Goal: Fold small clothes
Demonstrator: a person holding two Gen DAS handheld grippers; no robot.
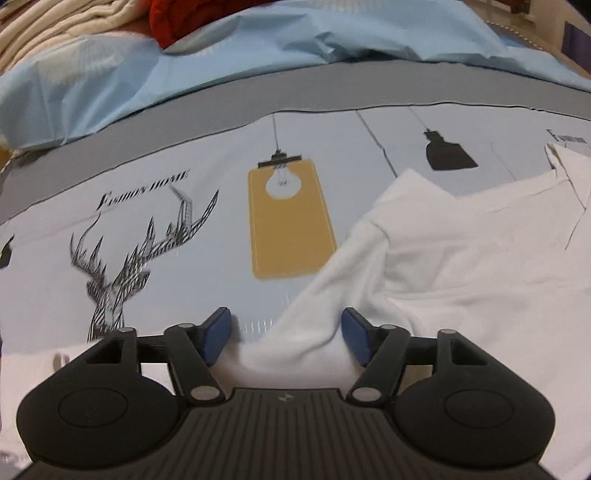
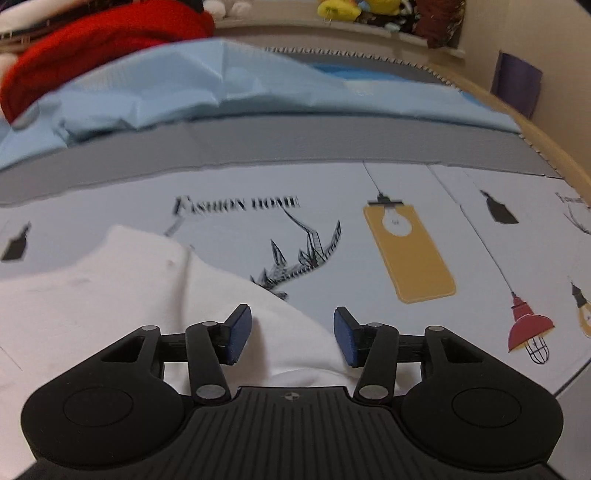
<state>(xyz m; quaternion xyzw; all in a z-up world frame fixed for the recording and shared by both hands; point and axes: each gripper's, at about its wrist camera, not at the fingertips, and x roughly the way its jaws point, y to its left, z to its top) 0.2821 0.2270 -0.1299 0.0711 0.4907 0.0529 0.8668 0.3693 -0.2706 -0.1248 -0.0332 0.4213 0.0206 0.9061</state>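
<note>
A bed fills both views, covered by a pale printed bedsheet (image 1: 155, 295) with a grey band (image 1: 295, 88) along its far side; the sheet carries a line-drawn deer head (image 1: 122, 266), the words "Fashion home" (image 2: 236, 203), a yellow panel with a light bulb (image 1: 288, 221), a black hanging lamp (image 1: 447, 151) and, in the right wrist view, a red caged lamp (image 2: 528, 332). Beyond the grey band lies a crumpled light-blue quilt (image 1: 221, 59), with a red cushion (image 2: 92, 40) behind it and cream bedding (image 1: 55, 26) at the far left of the left wrist view. Stuffed toys (image 2: 351, 9) sit on a ledge by the wall. The white garment (image 1: 461, 258) lies spread on the sheet, rumpled, its seams showing, partly covering the deer print in the right wrist view (image 2: 110, 295). One edge of it rises in a bunched fold between the fingers of the left hand-held gripper (image 1: 286, 334), whose blue pads (image 1: 218, 334) stand apart with the cloth touching the right-hand pad. The right hand-held gripper (image 2: 291, 336) likewise has its blue pads (image 2: 238, 334) apart, with a corner of the white cloth lying between and beneath them; whether either pad presses the cloth is unclear.
</note>
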